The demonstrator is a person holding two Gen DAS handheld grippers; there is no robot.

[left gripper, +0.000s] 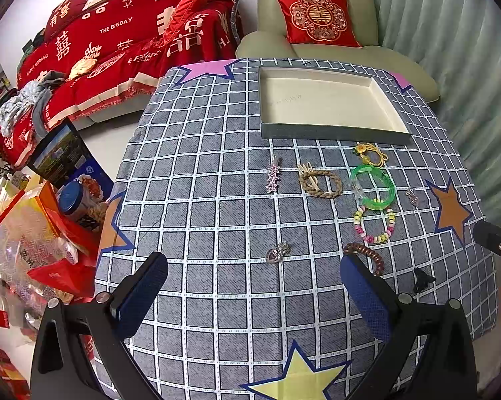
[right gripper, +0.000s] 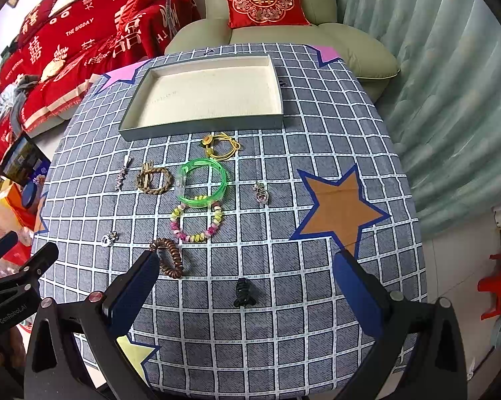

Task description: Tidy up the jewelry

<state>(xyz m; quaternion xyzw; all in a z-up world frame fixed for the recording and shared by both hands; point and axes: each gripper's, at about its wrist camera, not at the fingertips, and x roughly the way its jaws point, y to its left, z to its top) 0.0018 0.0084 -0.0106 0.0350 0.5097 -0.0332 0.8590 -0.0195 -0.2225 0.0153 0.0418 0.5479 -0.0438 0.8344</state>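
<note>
Green bangle and loose trinkets wait before an empty tray.
Left wrist view: left gripper (left gripper: 254,286) spread wide, holding nothing, above the heart charm (left gripper: 274,255) (tiny, probably slippery; pinch its body). Right wrist view: right gripper (right gripper: 247,278) likewise released over the black claw clip (right gripper: 243,292); the green bangle (right gripper: 203,182) looks rigid, best pinched across its rim; the tray (right gripper: 197,130) sits beyond.

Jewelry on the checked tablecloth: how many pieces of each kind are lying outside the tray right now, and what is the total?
Bracelets and ring-shaped bands: 5 (green bangle, beaded bracelet, braided ring, yellow cord band, brown coil tie)
Hair clips: 2 (star clip, black claw clip)
Small heart charms: 2 ()
Total: 9, none in the tray
</note>
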